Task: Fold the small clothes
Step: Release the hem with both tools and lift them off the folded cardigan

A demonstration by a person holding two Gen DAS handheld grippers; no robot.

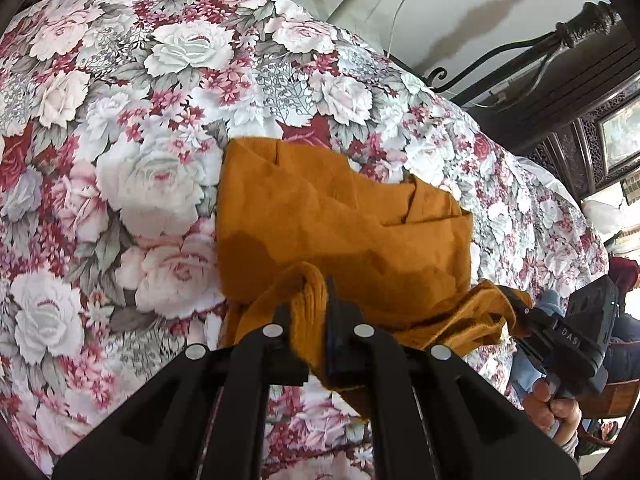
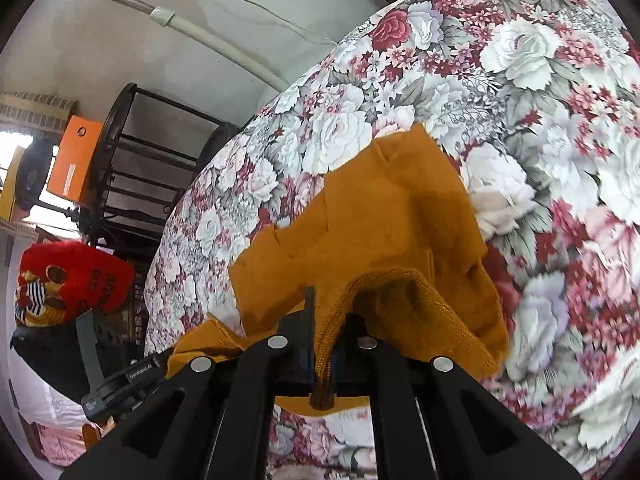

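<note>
A mustard-yellow knit garment [image 1: 344, 216] lies partly spread on a floral bed sheet [image 1: 120, 140]. My left gripper [image 1: 310, 300] is shut on a ribbed edge of the garment and lifts it a little off the bed. My right gripper [image 2: 326, 320] is shut on another ribbed edge of the same garment [image 2: 380, 216]. The right gripper also shows in the left wrist view [image 1: 520, 308] at the right, biting the cloth, held by a hand. The left gripper shows in the right wrist view [image 2: 160, 364] at the lower left. The far part of the garment rests on the sheet.
A dark metal bed frame [image 1: 560, 40] runs behind the bed. In the right wrist view a black metal rack [image 2: 152, 168], an orange board [image 2: 78, 156] and a red plush item [image 2: 76, 276] stand left of the bed. The sheet [image 2: 540, 100] surrounds the garment.
</note>
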